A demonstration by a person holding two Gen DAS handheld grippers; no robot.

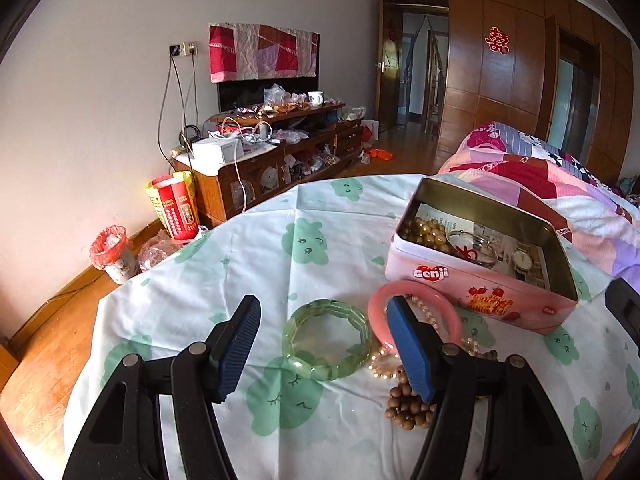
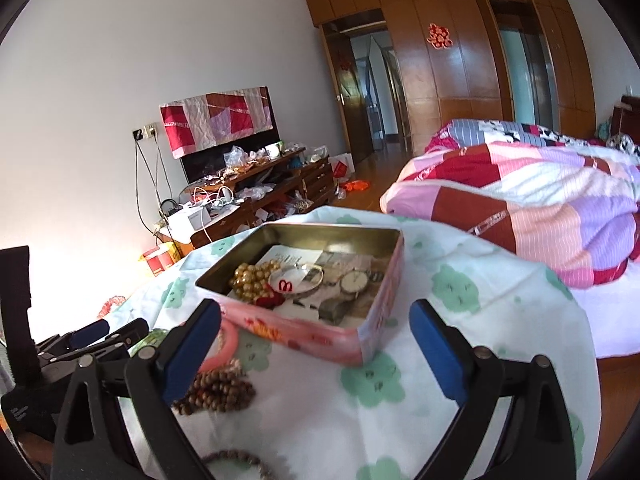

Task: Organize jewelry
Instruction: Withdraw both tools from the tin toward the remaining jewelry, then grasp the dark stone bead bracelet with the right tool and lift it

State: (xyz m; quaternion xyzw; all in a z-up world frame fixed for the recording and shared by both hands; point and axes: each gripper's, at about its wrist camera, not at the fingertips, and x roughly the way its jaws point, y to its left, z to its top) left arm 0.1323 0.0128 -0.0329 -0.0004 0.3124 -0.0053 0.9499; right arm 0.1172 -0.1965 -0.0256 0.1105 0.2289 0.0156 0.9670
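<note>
1. Landmark: pink Genji tin (image 1: 480,280), lid off, standing on the cloth-covered table (image 1: 240,248). All places below are relative to it.
2. Already inside the tin: gold bead strand (image 1: 428,232) at its left end, a silver bangle (image 1: 474,246) mid-tin, a wristwatch (image 1: 522,259) toward the right end, all lying on some paper.
3. Not yet in, all in front of the tin on the cloth: green jade-look bracelet (image 1: 326,344) front-left and apart from the tin; pink bangle (image 1: 412,312) just in front of the tin wall; pearl strand (image 1: 384,364) tangled under and through the pink bangle; brown wooden beads (image 1: 408,404) nearest the camera.
4. Left gripper (image 1: 324,344): jaws spread wide, holding nothing, hovering over the green bracelet so it sits between the pads. The right pad overlaps the pink bangle in view; contact cannot be told.
5. Right gripper (image 2: 316,348): wide open, empty, pointed at the tin's front wall.
6. Likely step: left gripper picks the green bracelet.
7. Doing it well: pinch one side of the ring across its rim, not the whole hoop. Keep the right pad clear of the pink bangle and pearls so they don't drag.
8. Then lift clear above the tin rim and release over the open middle.
</note>
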